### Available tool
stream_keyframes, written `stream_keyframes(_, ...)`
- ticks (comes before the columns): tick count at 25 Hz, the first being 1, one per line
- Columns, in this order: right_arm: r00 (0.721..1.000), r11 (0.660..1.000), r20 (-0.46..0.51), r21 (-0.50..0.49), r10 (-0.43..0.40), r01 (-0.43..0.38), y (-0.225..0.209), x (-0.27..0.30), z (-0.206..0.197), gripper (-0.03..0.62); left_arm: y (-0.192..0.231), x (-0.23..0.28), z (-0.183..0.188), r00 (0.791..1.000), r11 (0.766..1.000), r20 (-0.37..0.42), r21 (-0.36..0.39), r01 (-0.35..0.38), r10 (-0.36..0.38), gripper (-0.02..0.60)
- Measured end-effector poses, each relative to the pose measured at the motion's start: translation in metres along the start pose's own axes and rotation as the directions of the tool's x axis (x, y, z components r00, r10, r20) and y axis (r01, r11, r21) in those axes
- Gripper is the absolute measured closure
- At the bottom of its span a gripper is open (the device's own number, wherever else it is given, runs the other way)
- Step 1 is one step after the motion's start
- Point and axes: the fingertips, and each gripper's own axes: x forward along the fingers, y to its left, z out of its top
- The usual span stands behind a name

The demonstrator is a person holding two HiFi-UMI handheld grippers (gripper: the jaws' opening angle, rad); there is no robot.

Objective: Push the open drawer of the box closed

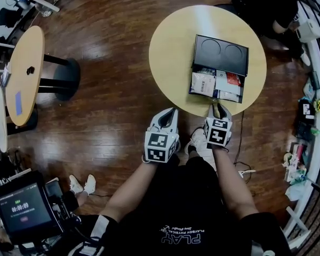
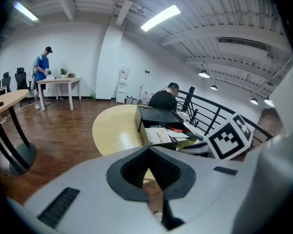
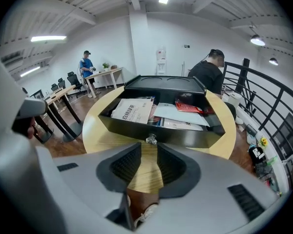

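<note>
Open drawer — right gripper near

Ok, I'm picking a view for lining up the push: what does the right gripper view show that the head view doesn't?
Right gripper view only: the small knob on the front of the drawer, just past the open right gripper. Head view only: that gripper's marker cube and the person's forearms behind it. Both: the open drawer holding papers, on the round table.
</note>
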Motion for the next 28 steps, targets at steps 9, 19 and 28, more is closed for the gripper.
stream_keyframes(9, 1.000, 1.000, -0.026, 0.021, 0.000, 0.000, -0.002, 0.011, 0.001, 0.497, 0.003, 0.004, 0.001, 1.000, 1.000, -0.006, -0.005, -0.010, 0.010, 0.584)
stream_keyframes(19, 0.999, 0.999, -0.047, 0.038, 0.008, -0.006, -0.005, 0.028, 0.000, 0.499, 0.005, 0.015, -0.008, 1.000, 1.000, -0.018, -0.012, -0.011, 0.011, 0.584)
stream_keyframes(28, 0.999, 0.999, -0.048, 0.052, 0.016, -0.014, -0.006, 0.027, 0.001, 0.511, 0.003, 0.012, 0.000, 1.000, 1.000, 0.000, -0.010, -0.007, 0.007, 0.584)
